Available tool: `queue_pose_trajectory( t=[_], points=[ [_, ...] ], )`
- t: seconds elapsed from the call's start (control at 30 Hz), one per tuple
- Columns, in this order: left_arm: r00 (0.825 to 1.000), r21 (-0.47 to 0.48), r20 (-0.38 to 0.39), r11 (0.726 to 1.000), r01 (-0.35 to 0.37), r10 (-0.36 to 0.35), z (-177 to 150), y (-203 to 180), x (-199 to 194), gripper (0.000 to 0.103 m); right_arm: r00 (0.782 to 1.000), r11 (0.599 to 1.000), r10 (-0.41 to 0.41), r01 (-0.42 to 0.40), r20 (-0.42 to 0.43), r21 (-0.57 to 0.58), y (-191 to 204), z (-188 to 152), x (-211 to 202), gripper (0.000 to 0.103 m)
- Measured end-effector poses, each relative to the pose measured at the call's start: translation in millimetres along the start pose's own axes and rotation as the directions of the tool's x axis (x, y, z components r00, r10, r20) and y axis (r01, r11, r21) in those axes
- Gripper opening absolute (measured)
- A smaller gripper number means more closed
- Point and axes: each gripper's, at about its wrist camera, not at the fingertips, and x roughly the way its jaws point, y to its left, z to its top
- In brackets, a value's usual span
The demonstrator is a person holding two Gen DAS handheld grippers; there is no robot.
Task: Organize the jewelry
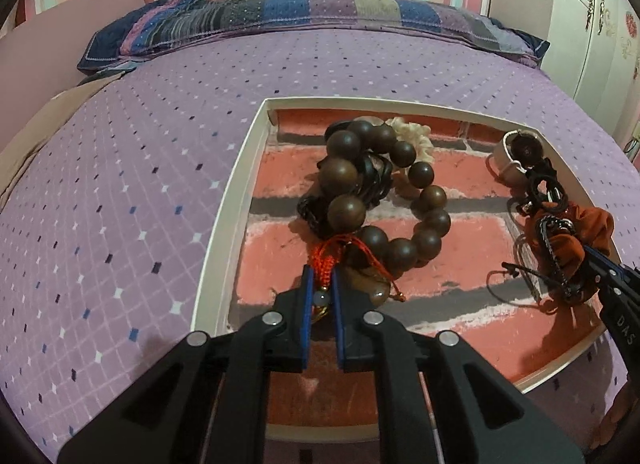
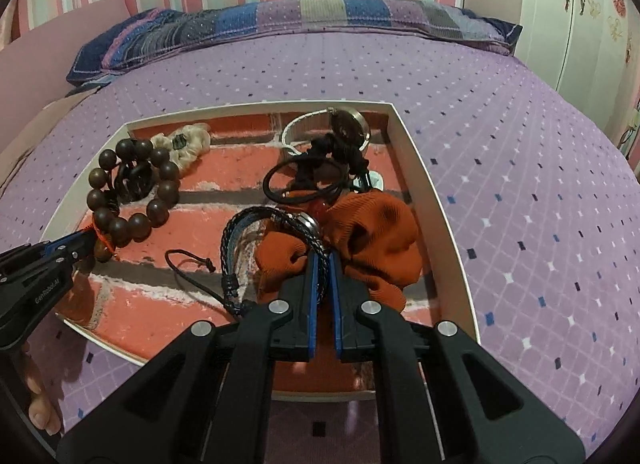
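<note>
A white tray [image 1: 224, 216] with a brick-pattern floor lies on the bed and holds the jewelry. My left gripper [image 1: 321, 274] is shut on the red tassel cord [image 1: 326, 258] of a brown wooden bead bracelet [image 1: 346, 210], which rests on the tray's left part; both show in the right wrist view, the gripper [image 2: 86, 238] and the bracelet [image 2: 158, 208]. My right gripper [image 2: 323, 260] is shut on a braided black and blue leather bracelet [image 2: 240, 232] beside an orange scrunchie [image 2: 376, 232]; it shows at the right in the left wrist view [image 1: 592, 256].
A cream scrunchie [image 2: 188, 138], a watch with a white band [image 2: 348, 124], black hair ties [image 2: 304, 180] and a thin black cord [image 2: 188, 264] also lie in the tray [image 2: 424, 184]. Purple bedspread [image 1: 120, 184] surrounds it. A patterned pillow [image 1: 280, 20] lies at the back.
</note>
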Motion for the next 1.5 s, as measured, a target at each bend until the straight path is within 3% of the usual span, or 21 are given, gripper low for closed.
queue_pose_trajectory(
  t=[0.17, 0.2, 0.27, 0.33, 0.37, 0.43, 0.53, 0.63, 0.77, 0.9, 1.03, 1.3, 1.5],
  points=[
    [1.0, 0.019, -0.007, 1.0, -0.003, 0.003, -3.0, -4.2, -5.9, 0.01, 0.999, 1.0, 0.03, -0.03, -0.011, 0.003, -1.8, -0.8, -3.0, 0.01],
    [1.0, 0.02, -0.002, 1.0, 0.001, -0.001, -3.6, -4.4, -11.5, 0.011, 0.999, 0.999, 0.043, -0.043, -0.005, 0.007, -3.3, -1.4, -7.7, 0.016],
    [1.0, 0.028, 0.016, 1.0, 0.008, -0.009, -2.8, -5.9, -23.5, 0.013, 0.998, 0.998, 0.063, -0.063, 0.017, 0.012, -6.4, -2.8, -20.6, 0.038],
    [0.999, 0.034, 0.043, 0.999, 0.009, -0.011, -1.6, -5.9, -42.6, 0.04, 0.996, 0.997, 0.069, -0.07, 0.049, 0.017, -10.0, -4.5, -35.9, 0.051],
    [0.997, 0.028, 0.074, 1.0, 0.003, -0.005, -2.2, -4.7, -57.7, 0.06, 0.995, 0.997, 0.076, -0.077, 0.06, 0.022, -12.5, -5.4, -42.4, 0.054],
    [0.992, 0.021, 0.127, 1.0, 0.0, -0.003, -4.3, -1.8, -83.4, 0.065, 0.991, 0.994, 0.098, -0.103, 0.091, 0.045, -21.1, -10.8, -64.2, 0.06],
    [0.988, 0.009, 0.153, 1.0, 0.03, -0.031, -10.5, 2.0, -118.3, 0.072, 0.984, 0.992, 0.096, -0.107, 0.149, 0.065, -29.8, -23.4, -100.4, 0.082],
    [0.979, -0.017, 0.198, 0.999, 0.043, -0.039, -28.0, 7.1, -159.8, 0.093, 0.975, 0.994, 0.081, -0.095, 0.205, 0.061, -30.5, -40.8, -140.2, 0.099],
    [0.967, -0.022, 0.252, 0.999, 0.033, -0.026, -68.2, 8.0, -207.1, 0.099, 0.97, 0.994, 0.076, -0.093, 0.232, 0.064, -27.8, -70.1, -186.8, 0.099],
    [0.973, -0.039, 0.232, 0.999, 0.001, 0.008, -104.9, 9.2, -231.1, 0.099, 0.973, 0.992, 0.078, -0.097, 0.219, 0.079, -23.2, -93.7, -215.8, 0.099],
    [0.979, -0.074, 0.203, 0.997, 0.017, -0.001, -134.5, 16.6, -246.9, 0.099, 0.974, 0.999, 0.03, -0.039, 0.225, 0.032, -10.2, -119.1, -237.1, 0.099],
    [0.976, -0.024, 0.207, 0.997, -0.069, 0.073, -160.8, 20.9, -266.1, 0.099, 0.974, 0.999, 0.015, -0.024, 0.224, 0.036, -5.2, -144.1, -248.5, 0.099],
    [0.98, -0.039, 0.187, 0.997, -0.064, 0.07, -168.2, 25.5, -266.6, 0.099, 0.969, 1.0, -0.019, 0.014, 0.247, 0.024, -0.2, -150.9, -258.1, 0.099]
  ],
)
